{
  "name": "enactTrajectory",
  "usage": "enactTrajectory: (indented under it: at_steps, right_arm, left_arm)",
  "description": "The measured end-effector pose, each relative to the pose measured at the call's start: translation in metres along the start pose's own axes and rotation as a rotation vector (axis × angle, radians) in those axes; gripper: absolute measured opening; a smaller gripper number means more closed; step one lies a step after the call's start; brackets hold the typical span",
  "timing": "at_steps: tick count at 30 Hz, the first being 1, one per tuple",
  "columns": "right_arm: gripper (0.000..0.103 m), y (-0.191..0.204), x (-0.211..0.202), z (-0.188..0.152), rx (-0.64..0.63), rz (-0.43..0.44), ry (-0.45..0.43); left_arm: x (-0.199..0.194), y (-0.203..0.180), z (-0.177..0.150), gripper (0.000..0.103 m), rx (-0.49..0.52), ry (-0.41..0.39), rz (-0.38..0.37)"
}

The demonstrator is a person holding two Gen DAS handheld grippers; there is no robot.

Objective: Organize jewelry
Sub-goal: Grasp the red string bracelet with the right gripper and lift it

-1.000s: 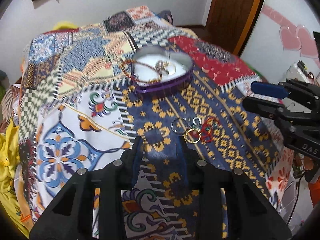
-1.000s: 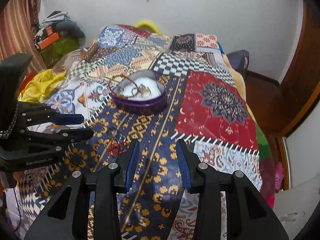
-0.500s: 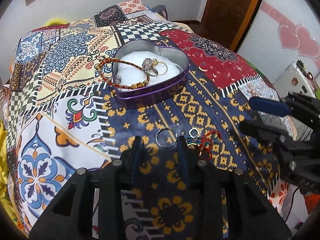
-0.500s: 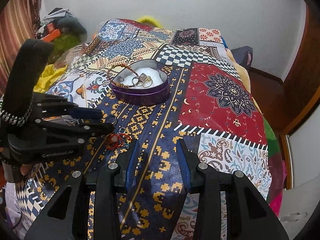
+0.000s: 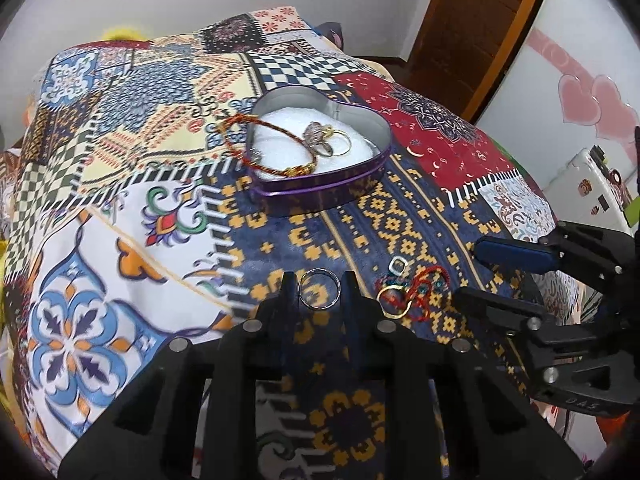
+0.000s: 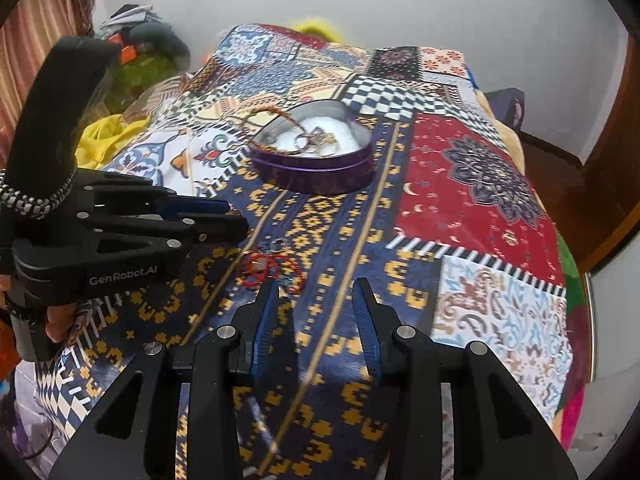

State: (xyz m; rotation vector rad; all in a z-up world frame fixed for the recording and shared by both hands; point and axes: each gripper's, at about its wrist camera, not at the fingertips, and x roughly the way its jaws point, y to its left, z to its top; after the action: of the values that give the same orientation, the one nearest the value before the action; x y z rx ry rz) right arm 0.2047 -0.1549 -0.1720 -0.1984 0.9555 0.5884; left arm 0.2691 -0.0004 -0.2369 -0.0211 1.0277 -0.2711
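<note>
Btwn L gripper (image 5: 319, 285) fingers: thin silver ring (image 5: 319, 289)

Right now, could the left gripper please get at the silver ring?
Probably yes: the silver ring lies flat on the bedspread between the left gripper's closing jaws, nothing blocking; whether they touch it is unclear.

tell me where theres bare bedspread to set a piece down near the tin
Free: the red patch right of the heart tin, and the white floral patch left of the left gripper. Crowded: around the silver ring and red cord tangle.
</note>
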Motion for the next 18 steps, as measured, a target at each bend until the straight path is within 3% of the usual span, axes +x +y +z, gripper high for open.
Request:
enactTrajectory:
  at_steps: [13,15,16,17,18]
  right_arm:
    - [0.035,0.019,0.018,0.003,-0.114,0.023,0.012]
    - [0.026,0.020,0.018,0.003,-0.118,0.038,0.013]
    - [0.014,0.020,0.019,0.004,-0.120,0.046,0.018]
    - [0.008,0.020,0.019,0.004,-0.117,0.055,0.024]
    - [0.008,0.020,0.019,0.005,-0.112,0.061,0.026]
  left_arm:
    - [-0.026,0.012,-0.026,0.021,-0.030,-0.039,0.036]
    - [-0.027,0.013,-0.027,0.021,-0.040,-0.041,0.032]
    - [-0.028,0.013,-0.028,0.021,-0.043,-0.042,0.030]
    - [-0.029,0.013,-0.028,0.021,-0.047,-0.043,0.028]
    - [-0.029,0.013,-0.029,0.021,-0.047,-0.044,0.027]
